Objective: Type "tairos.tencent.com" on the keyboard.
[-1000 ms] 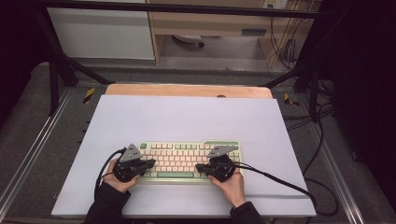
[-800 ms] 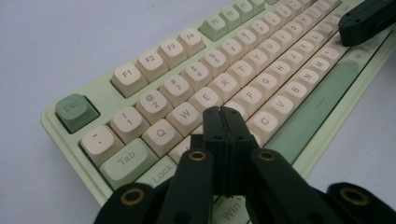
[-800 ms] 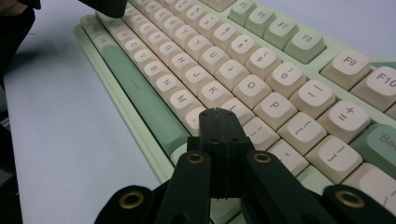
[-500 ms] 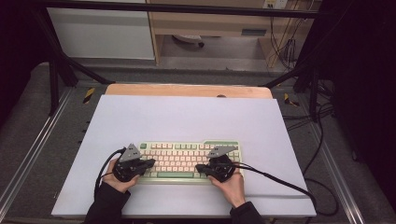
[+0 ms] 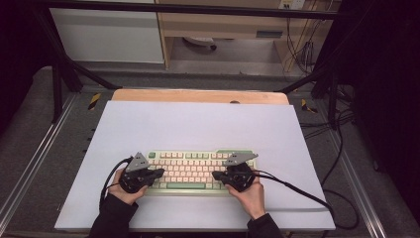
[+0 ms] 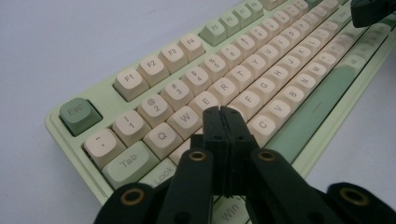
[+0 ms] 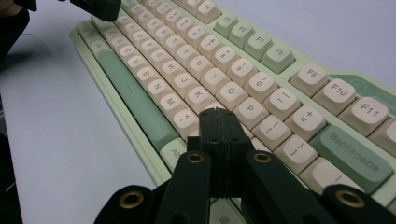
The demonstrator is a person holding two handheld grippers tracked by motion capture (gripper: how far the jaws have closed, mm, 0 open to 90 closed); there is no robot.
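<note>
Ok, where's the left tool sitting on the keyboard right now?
In the high view the left tool is over the keyboard's left end; its own view shows shut tips above the home row, just below W and E.

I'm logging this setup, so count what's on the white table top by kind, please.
Keyboard: 1
Handheld grippers: 2, the left gripper and the right gripper, each with jaws shut over the keys
White table top: nothing else on it
Total: 3
</note>
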